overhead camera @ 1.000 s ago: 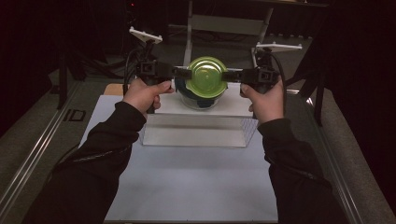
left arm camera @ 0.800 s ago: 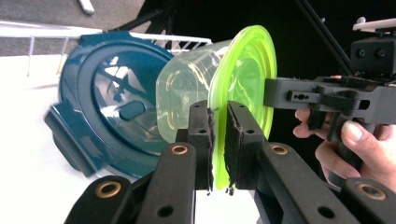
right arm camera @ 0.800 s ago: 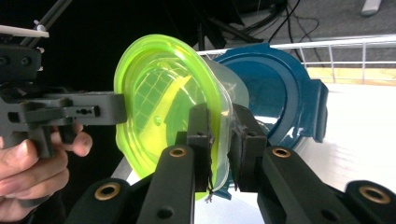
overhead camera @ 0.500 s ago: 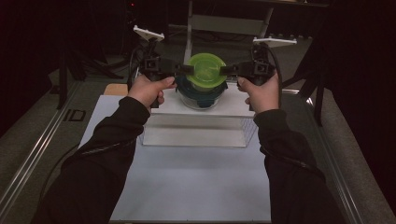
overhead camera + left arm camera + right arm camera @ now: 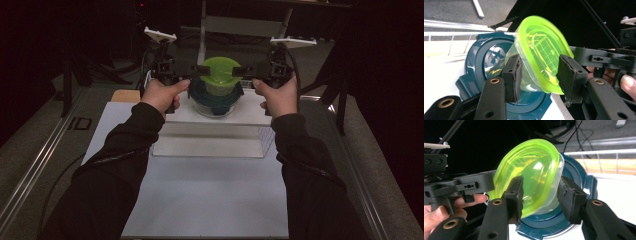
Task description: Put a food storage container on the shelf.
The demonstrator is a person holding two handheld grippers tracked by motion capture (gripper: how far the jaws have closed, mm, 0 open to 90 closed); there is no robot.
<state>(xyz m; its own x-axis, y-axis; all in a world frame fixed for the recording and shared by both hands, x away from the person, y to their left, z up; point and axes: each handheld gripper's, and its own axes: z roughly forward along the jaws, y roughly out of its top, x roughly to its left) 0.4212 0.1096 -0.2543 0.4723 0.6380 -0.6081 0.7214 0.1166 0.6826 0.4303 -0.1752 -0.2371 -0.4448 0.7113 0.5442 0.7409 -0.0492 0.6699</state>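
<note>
**Lime-green lid held from both sides above the dark-blue bowl**

White table (image 5: 210,200) first: it carries a clear, box-like stand (image 5: 210,140), and on that stand sits a glass bowl (image 5: 216,107) with a dark-blue, ring-shaped container (image 5: 200,92) in it. Rising out of the blue ring is a small clear plastic tub (image 5: 218,89), capped by a lime-green lid (image 5: 218,67).

Both tools meet at that tub. The left gripper (image 5: 202,70) reaches in from the left, and in the left gripper view its jaws stand apart on either side of the tub's wall and lid edge (image 5: 544,55), one pad (image 5: 512,75) pressed to the clear wall, the other pad (image 5: 567,72) at the lid's rim; whether it truly bites I cannot tell. The right gripper (image 5: 239,71) mirrors it, and in the right gripper view its jaws likewise straddle the lid (image 5: 529,170) and tub, close on both sides, with the grip itself unclear.

To do this step well, I judge that both sides should move evenly, keeping the tub level so it slides straight through the blue ring (image 5: 574,177) without catching. Squeezing gently matters: thin plastic will flex and may pop the lid.

As for contents, the tub looks empty through its clear wall, and the blue container holds nothing apart from the tub.
</note>
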